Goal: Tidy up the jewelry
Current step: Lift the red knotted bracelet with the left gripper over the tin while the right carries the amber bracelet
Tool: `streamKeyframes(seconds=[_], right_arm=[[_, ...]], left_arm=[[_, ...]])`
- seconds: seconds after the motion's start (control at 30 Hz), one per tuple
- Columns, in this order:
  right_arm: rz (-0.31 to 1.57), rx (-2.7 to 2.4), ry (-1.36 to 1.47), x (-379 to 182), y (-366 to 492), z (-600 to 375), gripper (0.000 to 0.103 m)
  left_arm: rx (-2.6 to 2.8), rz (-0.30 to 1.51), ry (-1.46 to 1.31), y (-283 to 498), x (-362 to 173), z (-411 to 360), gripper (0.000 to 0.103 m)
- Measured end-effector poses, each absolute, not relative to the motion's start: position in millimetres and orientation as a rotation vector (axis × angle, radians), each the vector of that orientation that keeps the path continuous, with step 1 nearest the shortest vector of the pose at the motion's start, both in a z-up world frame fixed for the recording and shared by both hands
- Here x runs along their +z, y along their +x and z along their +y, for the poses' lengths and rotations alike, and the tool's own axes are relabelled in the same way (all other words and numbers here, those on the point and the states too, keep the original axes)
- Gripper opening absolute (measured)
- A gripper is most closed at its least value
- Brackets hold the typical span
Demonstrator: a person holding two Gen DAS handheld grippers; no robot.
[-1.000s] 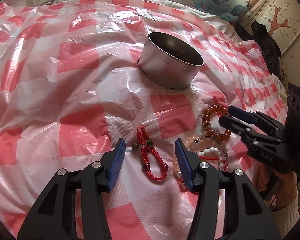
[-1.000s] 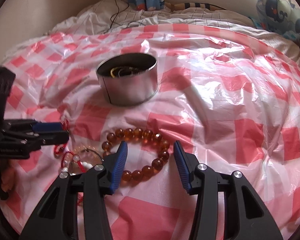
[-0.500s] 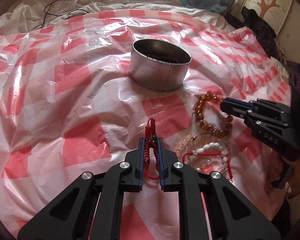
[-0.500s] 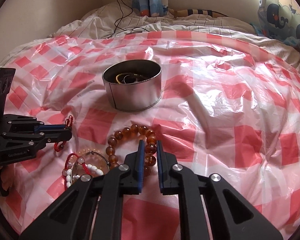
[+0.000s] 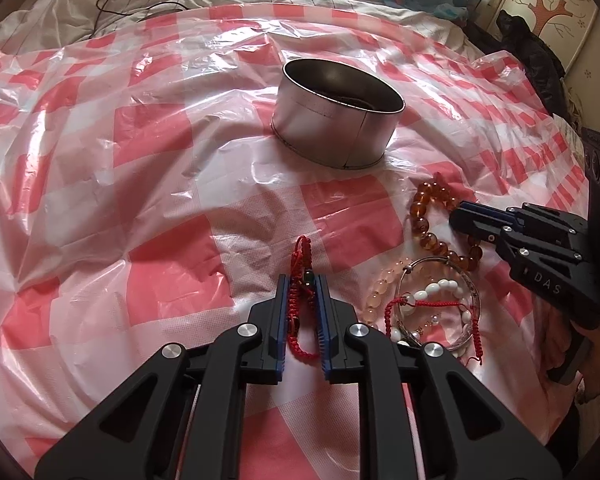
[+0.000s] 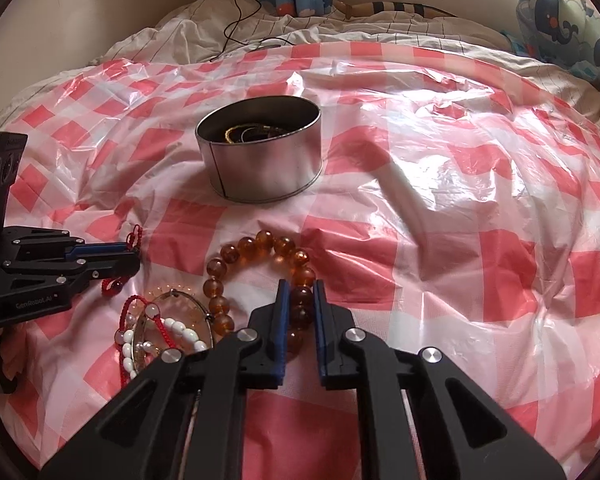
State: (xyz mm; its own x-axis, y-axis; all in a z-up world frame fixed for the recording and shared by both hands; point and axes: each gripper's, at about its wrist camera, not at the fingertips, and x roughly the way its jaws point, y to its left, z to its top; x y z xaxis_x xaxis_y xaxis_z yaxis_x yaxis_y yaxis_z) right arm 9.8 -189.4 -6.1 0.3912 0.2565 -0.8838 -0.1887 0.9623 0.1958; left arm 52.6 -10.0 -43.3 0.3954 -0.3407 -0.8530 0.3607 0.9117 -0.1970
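My left gripper [image 5: 302, 280] is shut on a red braided cord bracelet [image 5: 300, 248] with a green bead, down on the checked plastic sheet. My right gripper [image 6: 299, 286] is shut on an amber bead bracelet [image 6: 256, 246], pinching its right side. In the left wrist view the right gripper [image 5: 458, 216] shows at the right, closed on the amber bracelet [image 5: 422, 220]. In the right wrist view the left gripper [image 6: 134, 256] shows at the left. A round metal tin [image 5: 336, 120] [image 6: 260, 152] stands beyond both, with jewelry inside.
Between the grippers lies a pile: a silver bangle [image 5: 436, 304], a white bead bracelet on red cord [image 6: 172, 326] and a pale pink bead bracelet [image 5: 376, 292]. The red-and-white checked plastic sheet [image 6: 460, 200] covers a bed with rumpled bedding and a cable behind.
Both grippers went from open to shut, the left closing on the red cord bracelet and the right on the amber beads. Both cameras now sit a little higher over the sheet.
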Motion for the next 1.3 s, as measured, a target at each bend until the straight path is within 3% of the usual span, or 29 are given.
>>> streamKeyframes(seconds=[0.67, 1.3], right_arm=[[0.881, 0.3, 0.267, 49, 9, -221, 0.012], [0.774, 0.411, 0.356, 84, 14, -226, 0.012]], left_arm=[[-0.499, 0.981, -0.011, 45, -17, -8, 0.011], [-0.56, 0.891, -0.072, 76, 39, -20, 0.011]])
